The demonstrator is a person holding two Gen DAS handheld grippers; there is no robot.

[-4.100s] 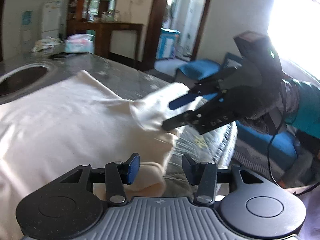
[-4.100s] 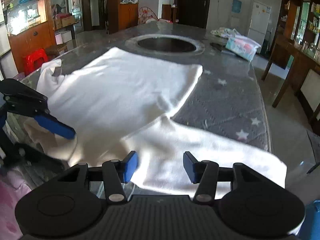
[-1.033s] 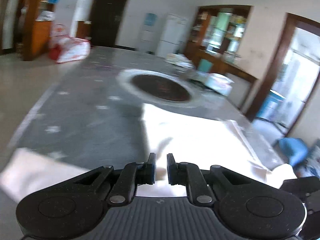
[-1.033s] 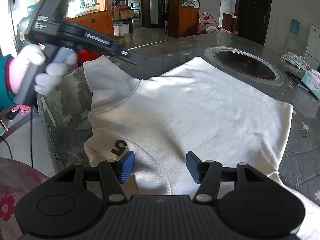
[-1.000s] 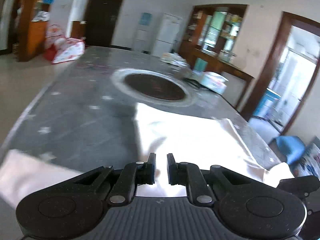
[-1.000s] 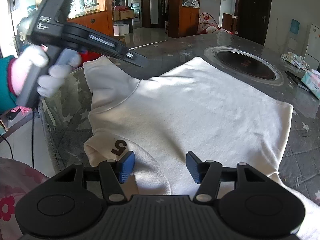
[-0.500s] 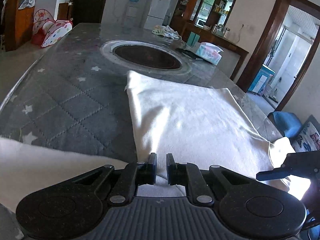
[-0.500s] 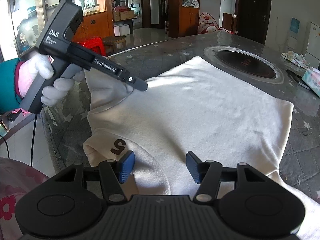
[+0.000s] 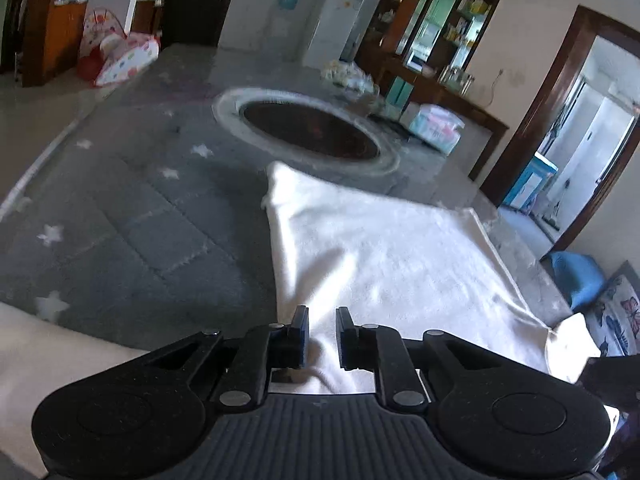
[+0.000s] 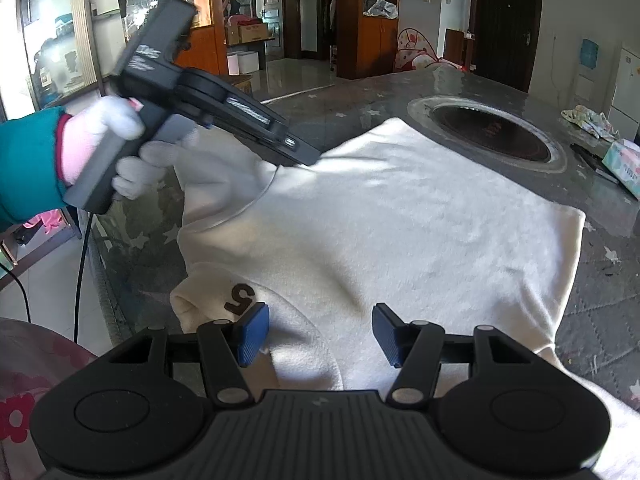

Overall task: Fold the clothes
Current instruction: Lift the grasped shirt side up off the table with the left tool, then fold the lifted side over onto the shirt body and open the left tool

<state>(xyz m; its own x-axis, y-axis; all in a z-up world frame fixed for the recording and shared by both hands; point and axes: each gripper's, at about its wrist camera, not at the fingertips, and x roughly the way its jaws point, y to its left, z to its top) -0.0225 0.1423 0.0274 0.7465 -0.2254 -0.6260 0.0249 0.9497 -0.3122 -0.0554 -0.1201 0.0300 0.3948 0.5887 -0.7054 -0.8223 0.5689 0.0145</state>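
A cream sweatshirt lies spread on the grey star-print table; it also shows in the left wrist view. Its folded sleeve with a brown "5" lies near the front edge. My left gripper is nearly shut with a fold of the sweatshirt between its fingers; in the right wrist view it is held by a gloved hand at the garment's left shoulder seam. My right gripper is open, hovering low over the collar area, gripping nothing.
A round dark recess with a pale rim sits in the table beyond the garment. A tissue pack and a rag lie at the far right. The table's edge drops off at the left.
My left gripper has moved forward over the sweatshirt, still pinching its fabric, and tilted up. The right gripper has not moved.
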